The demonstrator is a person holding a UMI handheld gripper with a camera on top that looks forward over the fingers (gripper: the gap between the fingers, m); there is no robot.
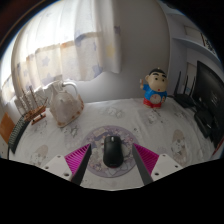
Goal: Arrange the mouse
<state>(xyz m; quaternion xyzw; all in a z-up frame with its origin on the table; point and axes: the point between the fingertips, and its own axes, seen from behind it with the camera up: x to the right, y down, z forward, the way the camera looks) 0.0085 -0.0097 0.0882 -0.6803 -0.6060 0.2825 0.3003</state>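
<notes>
A black computer mouse (113, 154) lies on a round, pale purple patterned mat (97, 172) on the white tablecloth. My gripper (112, 148) is open, low over the mat. The mouse stands between the two fingers with a gap on each side, and it rests on the mat. The magenta pads (79, 158) show on both fingers, left and right of the mouse.
A clear glass jug (65, 101) stands beyond the mouse to the left, with a small rack (30, 106) further left. A cartoon boy figurine (153, 88) stands beyond to the right. A dark monitor (209, 96) is at the far right. Pale curtains hang behind the table.
</notes>
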